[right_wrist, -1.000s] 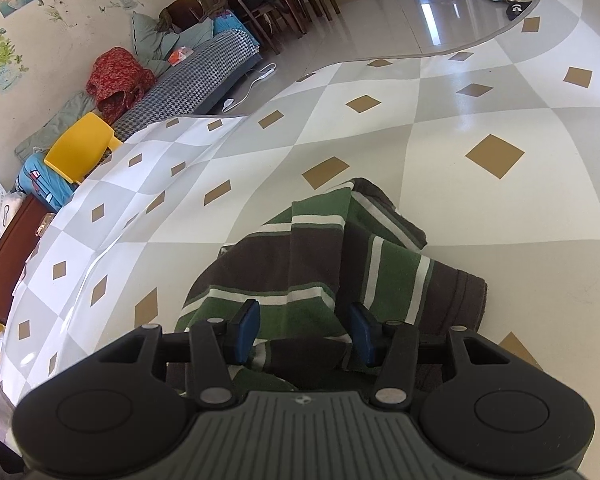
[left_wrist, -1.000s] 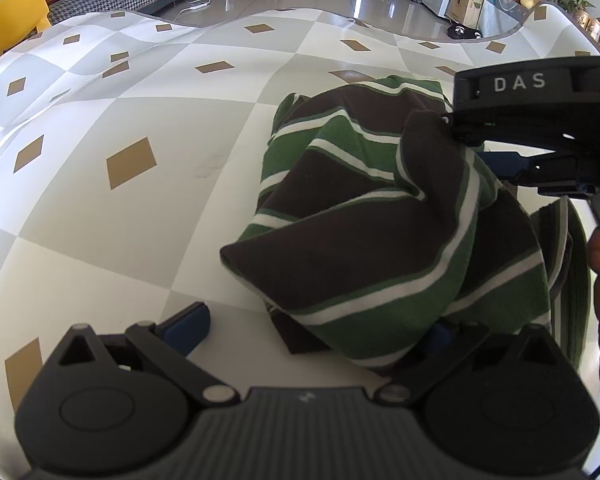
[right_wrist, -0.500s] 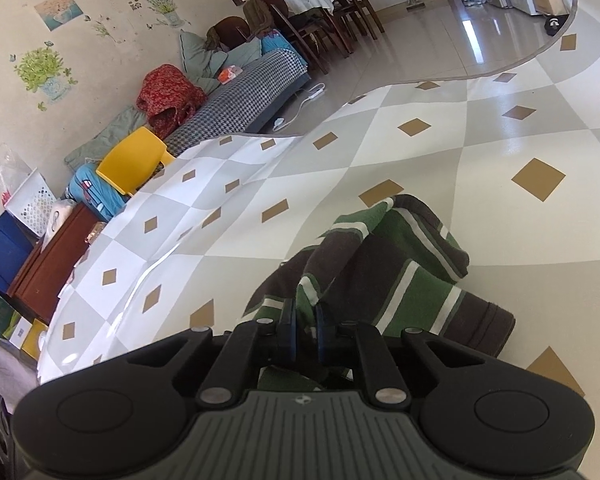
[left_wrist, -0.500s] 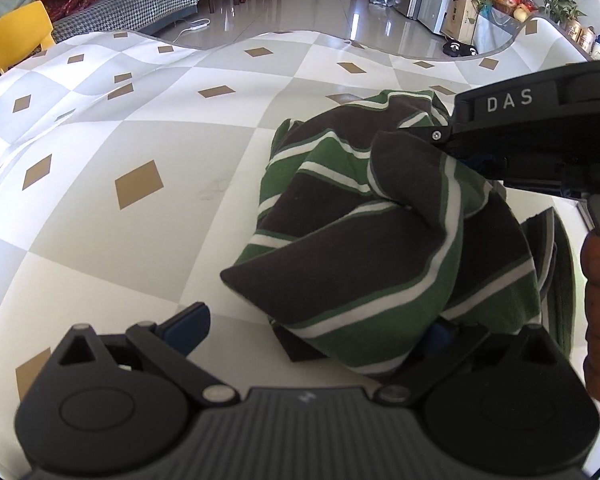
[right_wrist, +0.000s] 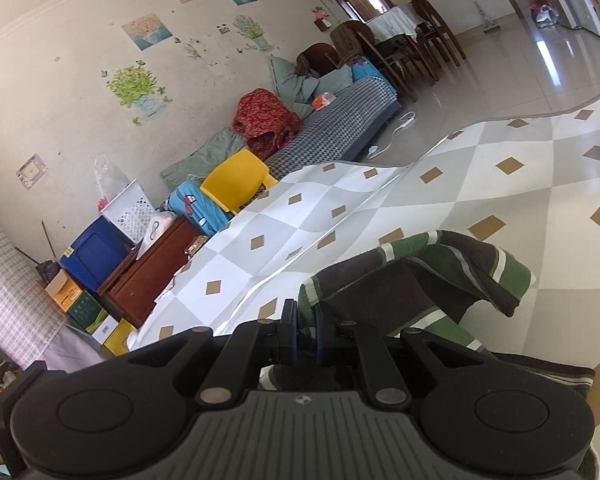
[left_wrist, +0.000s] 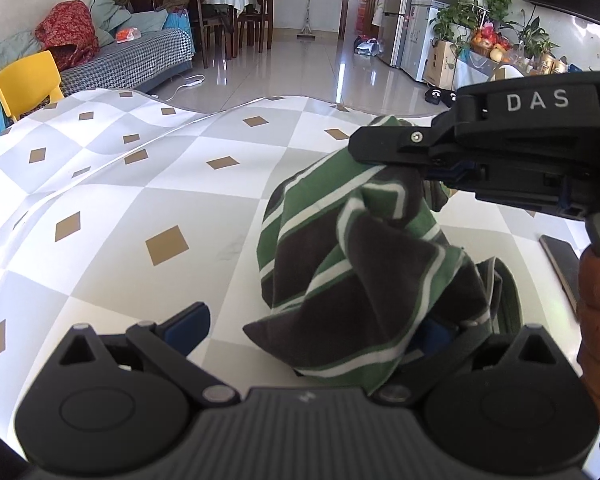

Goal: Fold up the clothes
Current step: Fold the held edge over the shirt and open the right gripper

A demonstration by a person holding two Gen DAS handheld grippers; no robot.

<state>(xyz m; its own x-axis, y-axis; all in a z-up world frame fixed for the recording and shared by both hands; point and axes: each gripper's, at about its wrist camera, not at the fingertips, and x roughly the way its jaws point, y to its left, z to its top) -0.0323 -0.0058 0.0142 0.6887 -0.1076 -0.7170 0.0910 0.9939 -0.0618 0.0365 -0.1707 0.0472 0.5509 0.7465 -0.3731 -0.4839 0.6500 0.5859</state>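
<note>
right claw [right_wrist: 306,334] is pinched tight on a fold of the striped green and brown garment [left_wrist: 364,264], bunched over the worktop [left_wrist: 140,208], left claw [left_wrist: 312,332] wide apart, so it's mid-pickup; next probably shake it flat

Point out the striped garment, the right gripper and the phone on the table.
striped garment [left_wrist: 352,276], left wrist view, dark hanging fold.
right gripper [right_wrist: 306,330], right wrist view, between its shut fingertips pinching cloth.
phone [left_wrist: 560,258], left wrist view, its dark screen.
</note>
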